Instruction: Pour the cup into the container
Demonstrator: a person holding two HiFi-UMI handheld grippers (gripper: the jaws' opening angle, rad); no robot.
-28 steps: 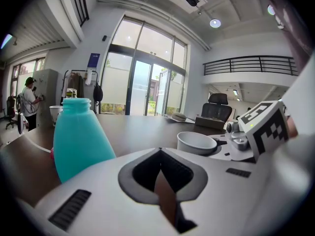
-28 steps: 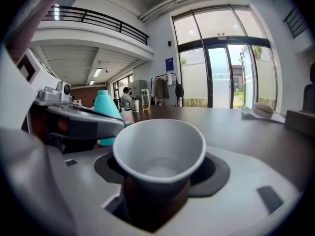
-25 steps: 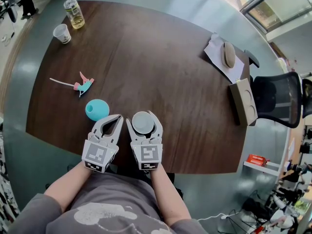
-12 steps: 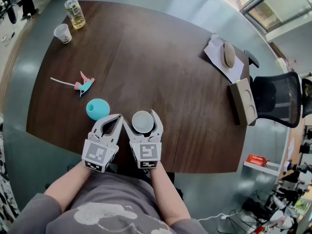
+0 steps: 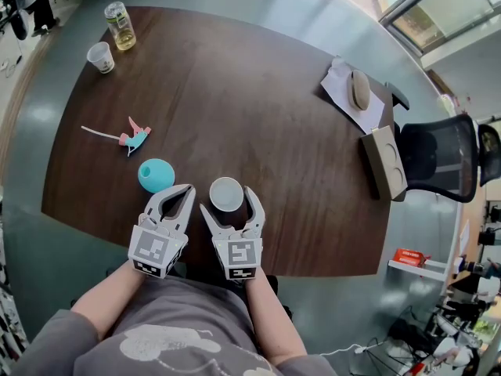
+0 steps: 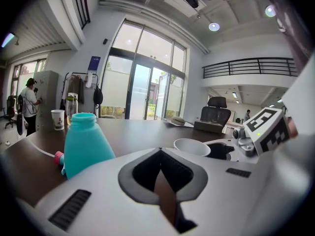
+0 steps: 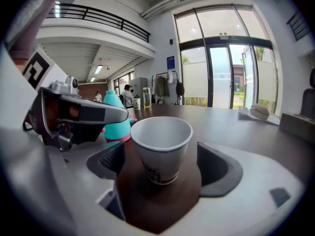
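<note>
A white paper cup (image 5: 226,193) stands upright on the dark wooden table (image 5: 258,108), near its front edge. My right gripper (image 5: 227,203) reaches around it, jaws opening, and both pads are clear of the cup's wall. In the right gripper view the cup (image 7: 161,149) looks empty inside. A teal bottle-shaped container (image 5: 156,175) with an open neck stands just left of my left gripper (image 5: 187,188), which is shut with nothing in it. From the left gripper view, the container (image 6: 83,144) is at the left and the cup (image 6: 192,146) at the right.
At the far left corner stand a small paper cup (image 5: 100,55) and a bottle of yellow liquid (image 5: 119,25). A pink and teal tool with a cord (image 5: 135,138) lies beyond the container. A mouse on paper (image 5: 360,89), a cardboard box (image 5: 385,163) and an office chair (image 5: 438,159) are at the right.
My right gripper's jaws have spread away from the cup, which now stands free on the table. The gripper has drawn back slightly. The left gripper has stayed put.
</note>
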